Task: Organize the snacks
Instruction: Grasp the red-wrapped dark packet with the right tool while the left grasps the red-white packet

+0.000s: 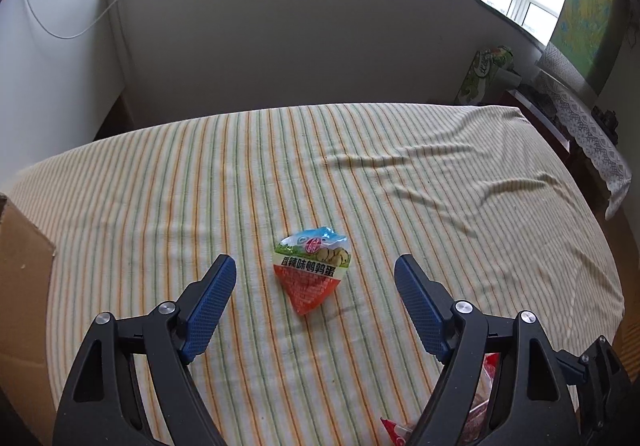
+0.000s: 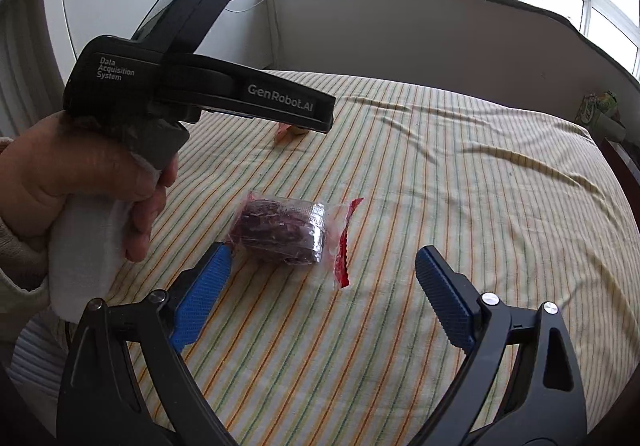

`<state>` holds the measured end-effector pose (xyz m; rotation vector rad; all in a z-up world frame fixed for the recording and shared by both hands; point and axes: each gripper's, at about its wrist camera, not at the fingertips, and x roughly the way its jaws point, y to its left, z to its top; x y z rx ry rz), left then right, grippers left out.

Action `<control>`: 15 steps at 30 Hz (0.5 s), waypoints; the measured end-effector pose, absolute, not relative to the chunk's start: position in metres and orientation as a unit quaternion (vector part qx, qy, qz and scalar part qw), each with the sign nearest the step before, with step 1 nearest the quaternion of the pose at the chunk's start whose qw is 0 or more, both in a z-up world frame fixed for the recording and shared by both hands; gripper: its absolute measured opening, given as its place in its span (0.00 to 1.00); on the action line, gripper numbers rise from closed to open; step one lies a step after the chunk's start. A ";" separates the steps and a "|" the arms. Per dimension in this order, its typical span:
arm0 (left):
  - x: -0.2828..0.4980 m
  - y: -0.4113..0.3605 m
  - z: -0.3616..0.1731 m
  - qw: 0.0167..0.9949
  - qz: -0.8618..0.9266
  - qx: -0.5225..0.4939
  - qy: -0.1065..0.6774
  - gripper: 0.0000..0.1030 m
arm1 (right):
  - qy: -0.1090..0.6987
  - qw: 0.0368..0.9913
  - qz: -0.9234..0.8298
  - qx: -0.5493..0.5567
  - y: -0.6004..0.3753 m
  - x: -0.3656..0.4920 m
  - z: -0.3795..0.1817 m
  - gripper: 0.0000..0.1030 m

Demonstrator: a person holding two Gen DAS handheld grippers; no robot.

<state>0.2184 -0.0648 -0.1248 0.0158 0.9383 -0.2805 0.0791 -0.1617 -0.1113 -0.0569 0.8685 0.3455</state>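
Snacks here are two small sealed packets lying on a striped bed sheet [image 1: 200, 185]. We judge both to be light and soft-skinned, with slick plastic film that could slide under a careless pinch.

We see the triangular packet [image 1: 311, 270] lying flat just ahead of the left hand-held gripper [image 1: 315, 277], about midway between its blue pads [image 1: 210, 304], which stand wide apart and touch nothing. Its printed film looks glossy and its contents seem small and firm, so we would close across its broad upper part, not the thin pointed tip, which would likely fold away.

The clear packet [image 2: 286, 232] holds a dark, lumpy block and has a red torn-looking strip along the edge on the side of the gripper's right finger. It lies just ahead of the right hand-held gripper [image 2: 322, 268], nearer its left finger, whose tip is right at the wrapper's edge; we cannot tell whether it touches. This gripper is also spread wide and empty. We would take the packet across the thick block, since the loose clear film and red edge offer little to hold and may crumple or slip.

Beyond the left gripper's left finger stands a cardboard box [image 1: 22, 286], probably where the snacks belong. The sheet is soft and wrinkled, so pressing down may drag cloth into the pads.
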 end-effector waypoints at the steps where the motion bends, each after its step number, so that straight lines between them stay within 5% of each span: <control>1: 0.221 -0.066 -0.127 0.882 -0.136 0.009 0.452 0.79 | 0.420 0.891 0.167 -0.032 -0.159 0.082 -0.112 0.92; 3: 0.224 -0.066 -0.130 0.881 -0.139 0.010 0.452 0.77 | 0.422 0.889 0.173 -0.037 -0.154 0.088 -0.114 0.92; 5: 0.225 -0.066 -0.133 0.879 -0.145 0.008 0.453 0.54 | 0.423 0.887 0.182 -0.037 -0.150 0.091 -0.115 0.92; 6: 0.225 -0.066 -0.134 0.882 -0.142 0.013 0.448 0.51 | 0.421 0.887 0.186 -0.036 -0.149 0.093 -0.114 0.92; 8: 0.224 -0.064 -0.133 0.885 -0.143 0.017 0.443 0.40 | 0.420 0.885 0.197 -0.034 -0.148 0.093 -0.114 0.81; 10: 0.224 -0.064 -0.133 0.885 -0.148 0.013 0.441 0.35 | 0.424 0.883 0.199 -0.038 -0.146 0.094 -0.116 0.54; 15: 0.217 -0.061 -0.131 0.887 -0.161 0.010 0.433 0.33 | 0.424 0.881 0.206 -0.042 -0.144 0.088 -0.117 0.37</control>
